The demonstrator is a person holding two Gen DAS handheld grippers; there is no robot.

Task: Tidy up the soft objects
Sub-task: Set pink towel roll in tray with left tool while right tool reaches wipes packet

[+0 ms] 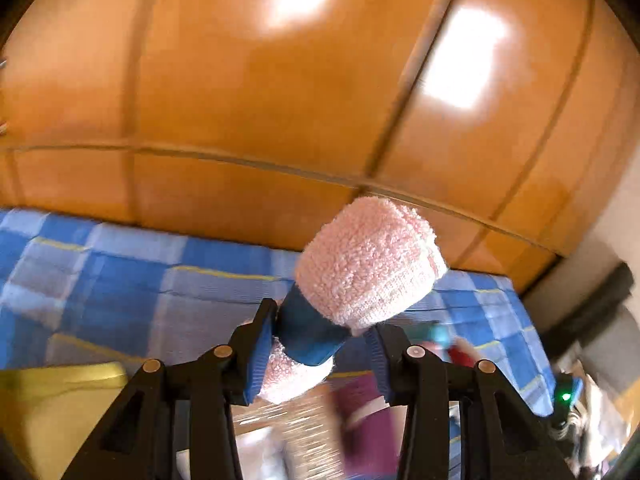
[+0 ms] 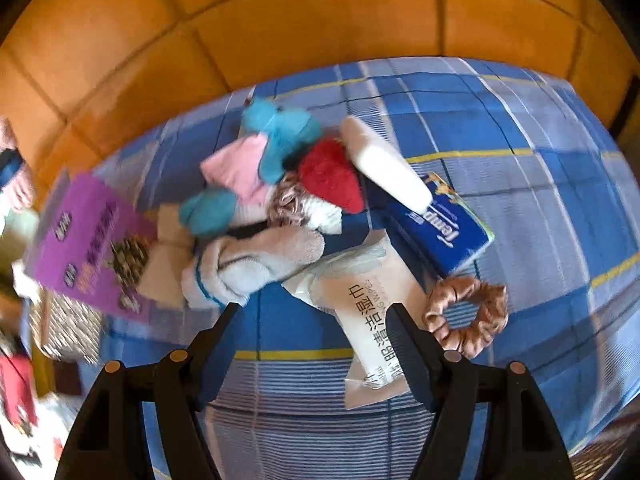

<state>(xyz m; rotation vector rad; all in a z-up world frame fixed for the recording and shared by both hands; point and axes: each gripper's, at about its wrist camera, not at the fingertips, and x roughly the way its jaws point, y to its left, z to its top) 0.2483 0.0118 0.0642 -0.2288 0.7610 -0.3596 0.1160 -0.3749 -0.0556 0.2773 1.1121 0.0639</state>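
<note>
My left gripper (image 1: 316, 344) is shut on a pink fluffy sock with a dark blue band (image 1: 360, 268) and holds it up above the bed. The same sock shows at the far left of the right wrist view (image 2: 12, 168). My right gripper (image 2: 312, 320) is open and empty, hovering over the blue checked bedsheet (image 2: 500, 120) just short of a pile of soft things: a grey-white sock (image 2: 248, 264), a blue and pink plush toy (image 2: 264, 160), a red plush (image 2: 332, 176) and a pink-brown scrunchie (image 2: 468, 316).
A wet-wipes pack (image 2: 368, 312), a blue tissue pack (image 2: 440, 232) and a white tube (image 2: 388, 164) lie among the pile. A purple box (image 2: 88, 244) sits at the left. Orange wooden wardrobe doors (image 1: 280, 80) stand behind the bed. A yellow item (image 1: 56, 404) lies lower left.
</note>
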